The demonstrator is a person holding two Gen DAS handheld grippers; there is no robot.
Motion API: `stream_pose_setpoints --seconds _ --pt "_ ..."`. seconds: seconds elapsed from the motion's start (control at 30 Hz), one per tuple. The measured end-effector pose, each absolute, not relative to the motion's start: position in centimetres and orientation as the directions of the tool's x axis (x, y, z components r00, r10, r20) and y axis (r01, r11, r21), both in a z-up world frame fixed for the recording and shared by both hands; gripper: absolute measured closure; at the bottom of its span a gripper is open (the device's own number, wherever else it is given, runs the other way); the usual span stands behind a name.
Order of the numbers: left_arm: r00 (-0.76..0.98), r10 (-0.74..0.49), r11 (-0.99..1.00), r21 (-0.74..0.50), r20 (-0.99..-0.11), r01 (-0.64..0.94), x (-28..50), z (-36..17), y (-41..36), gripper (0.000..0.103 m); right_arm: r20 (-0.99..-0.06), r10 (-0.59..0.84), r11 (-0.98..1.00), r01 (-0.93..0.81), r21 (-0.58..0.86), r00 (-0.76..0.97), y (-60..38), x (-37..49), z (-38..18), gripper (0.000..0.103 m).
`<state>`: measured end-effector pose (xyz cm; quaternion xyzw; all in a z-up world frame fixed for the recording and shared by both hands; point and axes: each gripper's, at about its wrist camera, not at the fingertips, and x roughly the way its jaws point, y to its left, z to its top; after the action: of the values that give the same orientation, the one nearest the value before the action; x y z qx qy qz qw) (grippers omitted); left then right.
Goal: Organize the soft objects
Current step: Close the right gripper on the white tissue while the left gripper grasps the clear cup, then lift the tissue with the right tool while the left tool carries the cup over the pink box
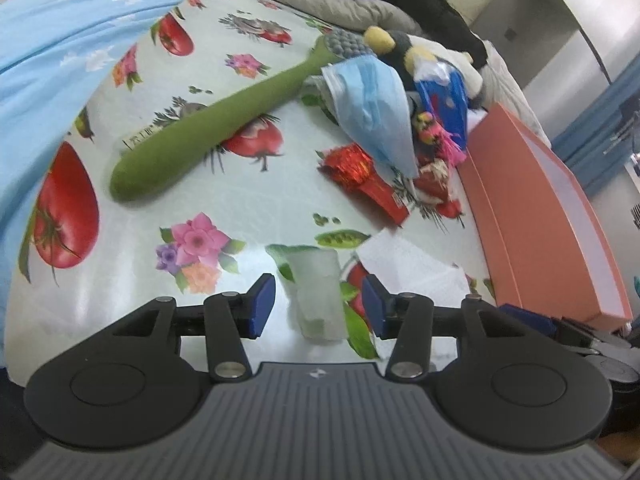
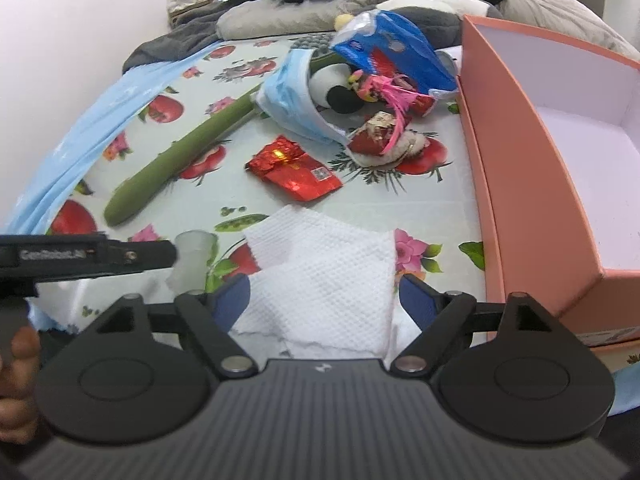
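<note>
My left gripper stood partly spread over the floral cloth on the bed, a small frosted translucent piece lying between its blue pads with a gap on each side — nothing was gripped. My right gripper stood wide, its pads flanking a white paper towel that lay flat on the cloth, untouched by either pad as far as I could see. From the right wrist view, the red foil packet lay at twelve o'clock beyond the towel, the long green plush stalk at about ten o'clock, and the heap — a blue face mask, a panda plush, a blue plastic bag and pink-ribboned trinkets — at roughly one o'clock. The open pink box stood along the right, at two to three o'clock, its white inside bare. The left gripper's black arm reached in at nine o'clock, beside the frosted piece.
</note>
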<state>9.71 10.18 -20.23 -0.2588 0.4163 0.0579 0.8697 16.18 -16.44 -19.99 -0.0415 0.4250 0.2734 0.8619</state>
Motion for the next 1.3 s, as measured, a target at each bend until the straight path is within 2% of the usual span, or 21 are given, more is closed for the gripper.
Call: stream_pose_setpoints --seconds 0.23,0.27,0.3,0.43,0.53,0.6,0.7,0.77,0.8,0.83,0.97,1.3 --pt "0.630 -0.086 0.868 -0.369 -0.772 -0.333 11.1 -20.8 10.1 0.049 -0.757 0.407 0.864 -0.486 0.135 0.512 -15.7 18.0 -21.7 0.021" --pt "0.627 -0.085 0.872 -0.362 -0.774 -0.329 11.3 -20.9 10.0 0.049 -0.762 0.402 0.863 -0.488 0.129 0.508 -15.4 18.2 -22.1 0.021" --pt "0.624 -0.084 0.877 -0.354 -0.777 -0.324 11.6 -21.1 9.8 0.049 -0.771 0.394 0.861 -0.494 0.120 0.500 -15.1 18.4 -22.4 0.027" --pt "0.609 -0.070 0.893 -0.322 -0.790 -0.315 12.6 -21.7 9.2 0.049 -0.794 0.350 0.842 -0.539 0.034 0.497 -13.8 18.1 -23.9 0.030" --pt "0.602 -0.055 0.903 -0.297 -0.797 -0.311 13.2 -21.9 8.8 0.049 -0.785 0.352 0.817 -0.576 -0.008 0.509 -13.5 17.5 -23.9 0.050" --pt "0.602 -0.056 0.906 -0.294 -0.797 -0.304 13.4 -22.0 8.6 0.049 -0.786 0.366 0.811 -0.586 0.006 0.498 -13.4 17.4 -23.7 0.075" --pt "0.602 -0.065 0.916 -0.287 -0.796 -0.281 13.4 -21.9 8.0 0.049 -0.784 0.386 0.788 -0.615 0.005 0.487 -12.8 16.9 -23.5 0.086" --pt "0.589 -0.064 0.924 -0.271 -0.806 -0.270 13.3 -22.0 7.6 0.051 -0.784 0.386 0.783 -0.622 0.000 0.486 -12.6 16.7 -23.4 0.087" --pt "0.590 -0.066 0.924 -0.273 -0.805 -0.268 13.2 -22.1 7.6 0.055 -0.783 0.386 0.784 -0.621 0.001 0.487 -12.5 16.7 -23.4 0.088" --pt "0.590 -0.066 0.923 -0.274 -0.805 -0.271 13.1 -22.1 7.6 0.063 -0.783 0.383 0.789 -0.614 0.002 0.490 -12.6 16.7 -23.3 0.088" --pt "0.588 -0.066 0.918 -0.280 -0.806 -0.280 12.9 -21.9 7.9 0.077 -0.781 0.360 0.817 -0.577 -0.001 0.510 -13.5 17.1 -23.1 0.089" --pt "0.634 -0.096 0.918 -0.315 -0.767 -0.242 12.4 -18.6 7.3 0.082 -0.735 0.353 0.867 -0.497 0.025 0.579 -15.8 17.3 -20.1 0.089"
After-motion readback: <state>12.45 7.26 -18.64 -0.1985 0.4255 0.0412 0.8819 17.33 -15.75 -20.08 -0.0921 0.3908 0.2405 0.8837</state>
